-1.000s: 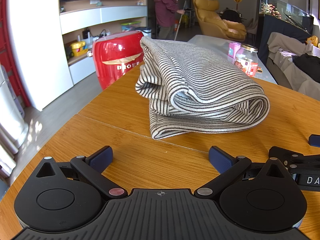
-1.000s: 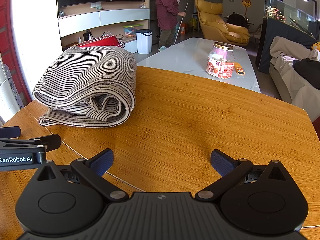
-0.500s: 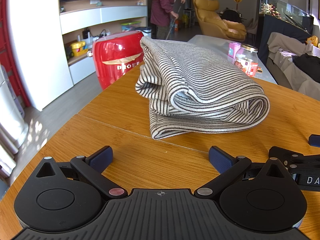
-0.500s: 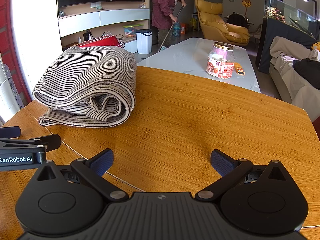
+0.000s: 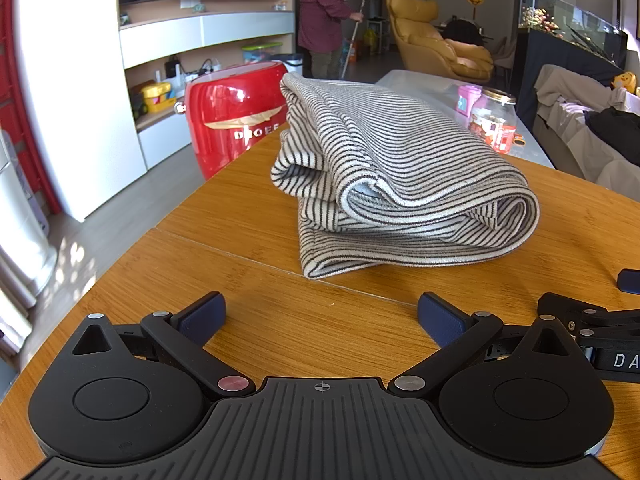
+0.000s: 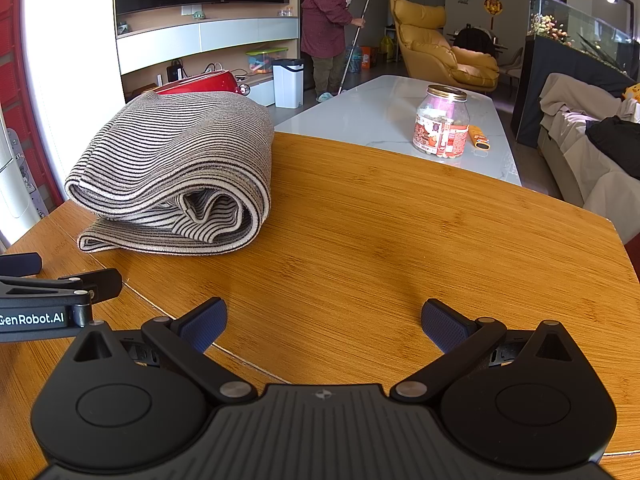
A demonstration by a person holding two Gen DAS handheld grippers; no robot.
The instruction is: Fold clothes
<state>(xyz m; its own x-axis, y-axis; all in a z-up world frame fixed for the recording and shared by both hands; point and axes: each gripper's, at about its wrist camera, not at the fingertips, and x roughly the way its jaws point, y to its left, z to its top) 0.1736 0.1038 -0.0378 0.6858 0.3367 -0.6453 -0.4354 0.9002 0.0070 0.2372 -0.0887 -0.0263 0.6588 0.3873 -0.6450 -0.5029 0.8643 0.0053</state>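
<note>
A black-and-white striped garment (image 5: 400, 184) lies folded in a thick bundle on the wooden table (image 5: 248, 320). It also shows in the right wrist view (image 6: 176, 176), at the left. My left gripper (image 5: 322, 316) is open and empty, low over the table just short of the bundle's near edge. My right gripper (image 6: 324, 324) is open and empty over bare wood, to the right of the bundle. Each gripper's side shows at the edge of the other's view.
A red appliance (image 5: 236, 116) stands past the table's far left edge. A white coffee table (image 6: 384, 116) with a glass jar (image 6: 442, 126) lies beyond. A person mopping (image 6: 332, 20) stands far back. A sofa (image 6: 592, 160) is at the right.
Neither gripper nor the garment has moved. Only the person in the background has shifted while mopping.
</note>
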